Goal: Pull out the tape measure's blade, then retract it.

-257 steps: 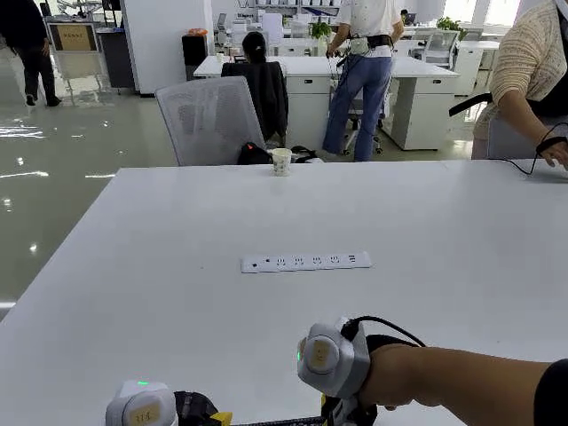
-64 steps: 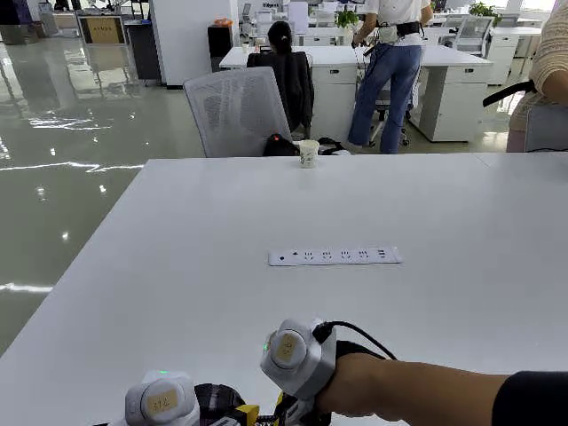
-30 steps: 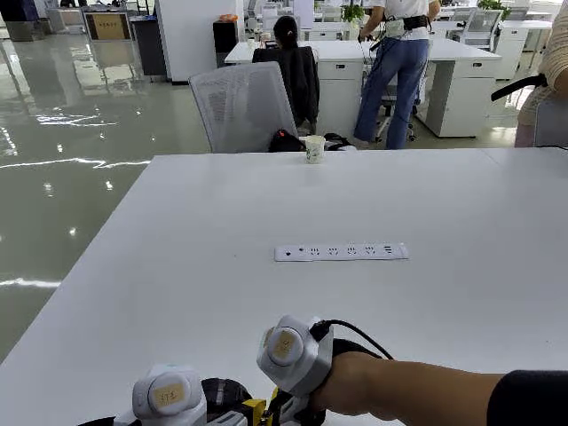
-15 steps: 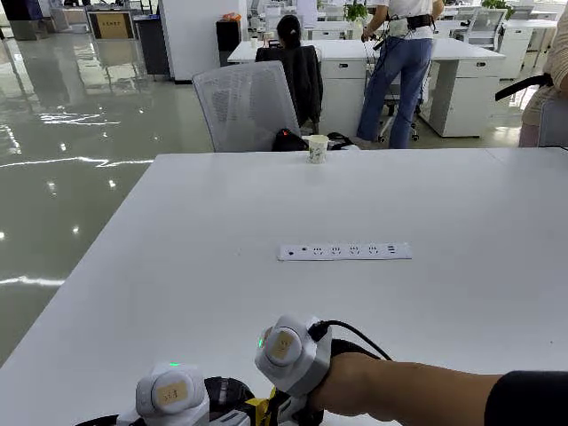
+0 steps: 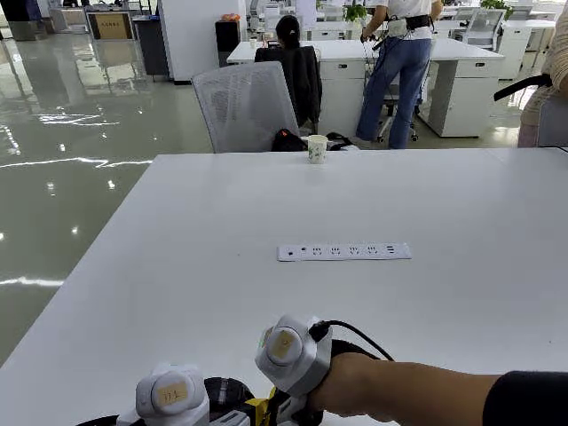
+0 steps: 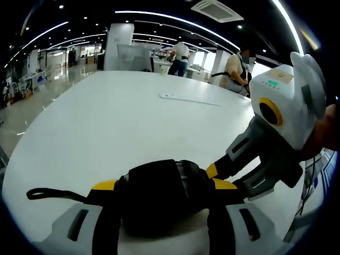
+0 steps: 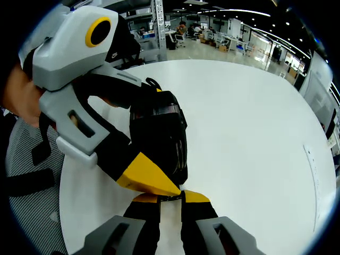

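A black tape measure [image 6: 159, 194] with a black wrist strap [image 6: 48, 194] sits between the yellow-tipped jaws of my left gripper [image 6: 163, 185], which is shut on its case. In the right gripper view the same case [image 7: 159, 133] stands just ahead of my right gripper [image 7: 171, 197], whose jaws are shut on the blade's tip at the case's mouth. Almost no blade shows between tip and case. In the head view both grippers meet at the table's near edge, the left gripper [image 5: 232, 417] beside the right gripper [image 5: 264, 410], with the tape measure [image 5: 226, 392] between them.
A white power strip [image 5: 344, 252] lies mid-table. A paper cup [image 5: 317, 148] stands at the white table's [image 5: 177, 266] far edge, with a mesh chair [image 5: 244, 106] behind it. People stand and sit at desks further back.
Several seconds ago a stretch of blade ran between the grippers. Now the right gripper is close against the case. Over the last second the grippers have barely moved.
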`<state>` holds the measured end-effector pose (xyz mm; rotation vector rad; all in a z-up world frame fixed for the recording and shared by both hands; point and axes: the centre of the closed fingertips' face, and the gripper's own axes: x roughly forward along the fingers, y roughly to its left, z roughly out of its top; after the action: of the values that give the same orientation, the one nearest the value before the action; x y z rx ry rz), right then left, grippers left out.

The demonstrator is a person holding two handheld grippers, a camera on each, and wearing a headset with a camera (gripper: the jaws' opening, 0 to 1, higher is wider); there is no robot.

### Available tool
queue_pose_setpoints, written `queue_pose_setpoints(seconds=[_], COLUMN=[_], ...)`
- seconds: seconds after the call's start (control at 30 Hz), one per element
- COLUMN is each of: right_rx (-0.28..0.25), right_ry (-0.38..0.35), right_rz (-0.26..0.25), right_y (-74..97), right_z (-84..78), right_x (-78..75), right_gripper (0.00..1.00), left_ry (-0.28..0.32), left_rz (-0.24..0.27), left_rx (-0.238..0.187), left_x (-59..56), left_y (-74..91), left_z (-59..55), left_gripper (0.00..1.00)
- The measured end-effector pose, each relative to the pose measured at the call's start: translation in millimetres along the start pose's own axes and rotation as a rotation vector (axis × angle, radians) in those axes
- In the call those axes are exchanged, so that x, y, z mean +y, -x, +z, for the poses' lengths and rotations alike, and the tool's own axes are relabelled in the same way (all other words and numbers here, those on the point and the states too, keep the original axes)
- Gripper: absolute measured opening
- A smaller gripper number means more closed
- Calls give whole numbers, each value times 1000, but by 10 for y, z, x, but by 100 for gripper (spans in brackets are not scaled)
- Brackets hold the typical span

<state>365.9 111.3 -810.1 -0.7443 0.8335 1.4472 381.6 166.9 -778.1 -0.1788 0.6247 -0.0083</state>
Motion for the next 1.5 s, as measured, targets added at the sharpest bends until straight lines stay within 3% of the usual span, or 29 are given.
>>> queue_pose_setpoints(seconds=[0.7, 1.07, 1.27, 1.5], right_rx=[-24, -54, -61, -68], right_ry=[0, -52, -65, -65], right_rz=[-2, -57, -75, -102], right_y=[-5, 12, 59, 171], right_z=[14, 11, -32, -106], right_x=[-1, 10, -1, -25], right_gripper=[12, 13, 14, 17], left_ry=[-11, -36, -44, -71], left_rz=[4, -10, -15, -65], left_rx=[-8, 24, 21, 33], left_x=[-12, -24, -23, -9], left_y=[7, 9, 21, 33], left_z=[0, -5, -3, 9], left_gripper=[63, 64, 64, 64])
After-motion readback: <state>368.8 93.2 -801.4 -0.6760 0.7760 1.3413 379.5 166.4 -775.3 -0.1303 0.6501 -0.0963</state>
